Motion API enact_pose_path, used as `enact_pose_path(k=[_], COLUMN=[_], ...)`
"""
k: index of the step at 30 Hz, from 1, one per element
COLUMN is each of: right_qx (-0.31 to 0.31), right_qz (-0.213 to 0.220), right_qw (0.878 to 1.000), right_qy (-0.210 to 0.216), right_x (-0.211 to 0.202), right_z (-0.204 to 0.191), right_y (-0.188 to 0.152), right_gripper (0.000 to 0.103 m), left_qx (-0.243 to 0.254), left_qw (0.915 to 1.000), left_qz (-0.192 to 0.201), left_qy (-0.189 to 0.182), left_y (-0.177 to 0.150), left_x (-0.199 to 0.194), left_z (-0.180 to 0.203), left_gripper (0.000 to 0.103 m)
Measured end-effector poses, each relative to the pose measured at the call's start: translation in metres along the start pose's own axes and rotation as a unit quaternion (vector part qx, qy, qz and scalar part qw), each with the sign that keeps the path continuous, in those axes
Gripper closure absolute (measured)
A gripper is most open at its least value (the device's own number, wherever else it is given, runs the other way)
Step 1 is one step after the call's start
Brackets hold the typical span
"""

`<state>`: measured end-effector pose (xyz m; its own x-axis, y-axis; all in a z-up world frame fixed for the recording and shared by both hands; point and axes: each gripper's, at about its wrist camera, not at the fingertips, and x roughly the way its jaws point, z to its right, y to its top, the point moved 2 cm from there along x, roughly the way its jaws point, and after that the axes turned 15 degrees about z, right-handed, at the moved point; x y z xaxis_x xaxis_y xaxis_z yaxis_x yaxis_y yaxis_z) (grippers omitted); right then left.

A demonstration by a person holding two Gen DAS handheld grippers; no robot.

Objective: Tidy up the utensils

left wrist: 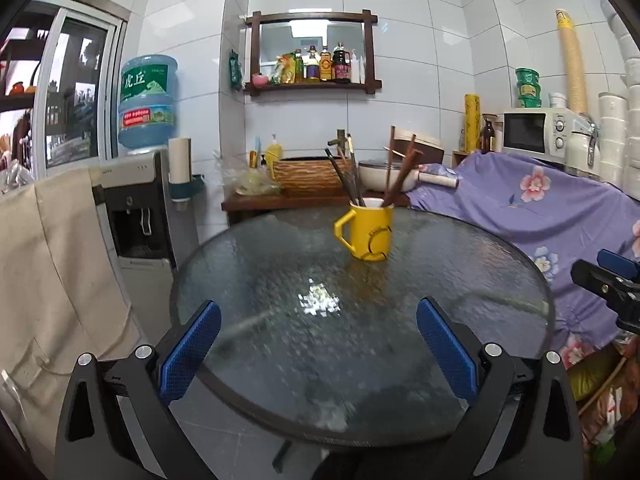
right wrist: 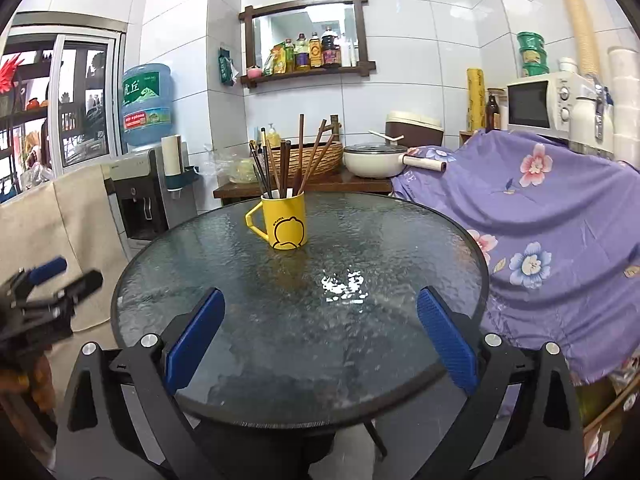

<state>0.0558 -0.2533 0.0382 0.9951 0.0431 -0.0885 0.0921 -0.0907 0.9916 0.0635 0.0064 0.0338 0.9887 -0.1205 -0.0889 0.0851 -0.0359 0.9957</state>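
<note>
Mug: yellow mug (right wrist: 285,220) stands upright on the glass table (right wrist: 400,240), ahead of both my grippers, well apart from them.
Utensils: chopsticks (right wrist: 286,164) stand bundled inside the mug, long axes near vertical, tips fanning up and outward.
Left gripper (left wrist: 318,338): jaws wide, nothing between them; mug lies ahead and slightly right.
Right gripper (right wrist: 320,328): jaws wide, empty; mug lies ahead and slightly left.
Nearer hand: I judge neither clearly nearer.
Approach: I would come at a stick's upper length from the side, across its axis.
</note>
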Motion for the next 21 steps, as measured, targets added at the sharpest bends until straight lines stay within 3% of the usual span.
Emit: enact_pose_path(k=[5, 15, 21], right_qx=[-0.028, -0.020, -0.014], right_qz=[0.011, 0.010, 0.015], right_qw=[0.999, 0.999, 1.000], right_qy=[-0.023, -0.026, -0.022], right_x=[-0.026, -0.049, -0.051], right_z=[-0.011, -0.015, -0.017], right_y=[-0.004, -0.008, -0.007], right_gripper=[0.006, 0.006, 0.006], left_qx=[-0.019, -0.039, -0.013], left_qw=[0.9998, 0.9979, 0.9985], left_qz=[-0.002, -0.024, -0.019], left_qy=[0.010, 0.046, 0.049], left_y=[-0.007, -0.017, -0.014], left_x=[-0.025, -0.048, -0.049], left_z=[0.007, -0.006, 0.000], left_gripper=[0.007, 0.007, 0.007])
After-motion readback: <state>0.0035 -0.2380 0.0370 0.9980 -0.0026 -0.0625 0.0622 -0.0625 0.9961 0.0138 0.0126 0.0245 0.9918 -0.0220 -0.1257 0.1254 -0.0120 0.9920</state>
